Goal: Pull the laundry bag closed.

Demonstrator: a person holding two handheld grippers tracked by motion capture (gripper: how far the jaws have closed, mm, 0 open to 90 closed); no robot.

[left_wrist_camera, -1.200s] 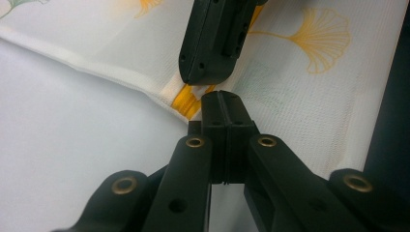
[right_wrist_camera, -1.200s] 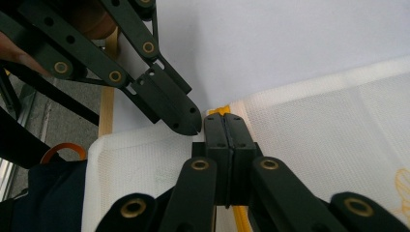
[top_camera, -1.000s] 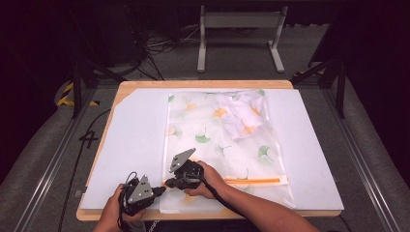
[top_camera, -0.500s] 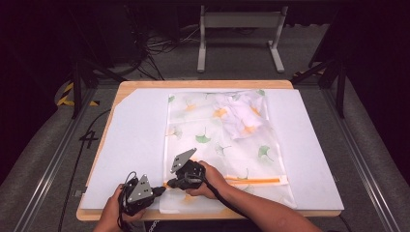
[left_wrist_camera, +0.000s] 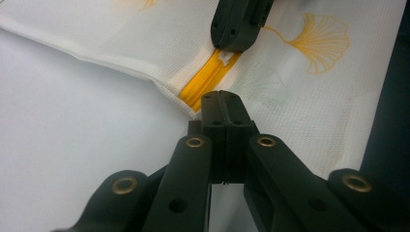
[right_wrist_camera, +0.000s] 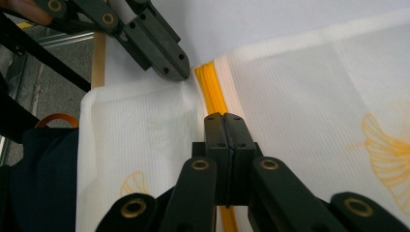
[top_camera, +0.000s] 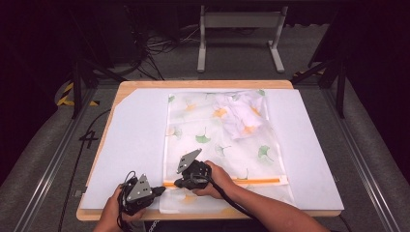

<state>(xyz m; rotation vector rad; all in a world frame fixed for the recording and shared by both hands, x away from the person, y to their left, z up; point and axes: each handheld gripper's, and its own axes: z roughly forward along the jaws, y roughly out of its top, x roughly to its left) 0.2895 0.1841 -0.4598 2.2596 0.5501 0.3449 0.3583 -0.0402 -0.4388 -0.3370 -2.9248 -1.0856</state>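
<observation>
The left gripper (top_camera: 162, 189) sits at the near-left corner of a white mesh laundry bag (top_camera: 217, 145) printed with ginkgo leaves, its jaws pressed together at the end of the bag's orange zipper (top_camera: 251, 181) — apparently pinching the fabric edge there, though the closed tips hide the exact contact. The right gripper (top_camera: 178, 184) rests just beside it on the zipper line, jaws likewise closed over the orange strip; in the right gripper view the zipper (right_wrist_camera: 212, 92) runs straight under the tips (right_wrist_camera: 225, 118), and the left gripper (right_wrist_camera: 175, 67) touches the bag's corner just ahead. The bag lies flat on a white sheet (top_camera: 135, 145) covering the wooden tabletop (top_camera: 145, 84), with a bundled white garment (top_camera: 241, 116) showing inside near its far end — the zipper crossing the near end. Both of the person's hands come in from the bottom edge.
</observation>
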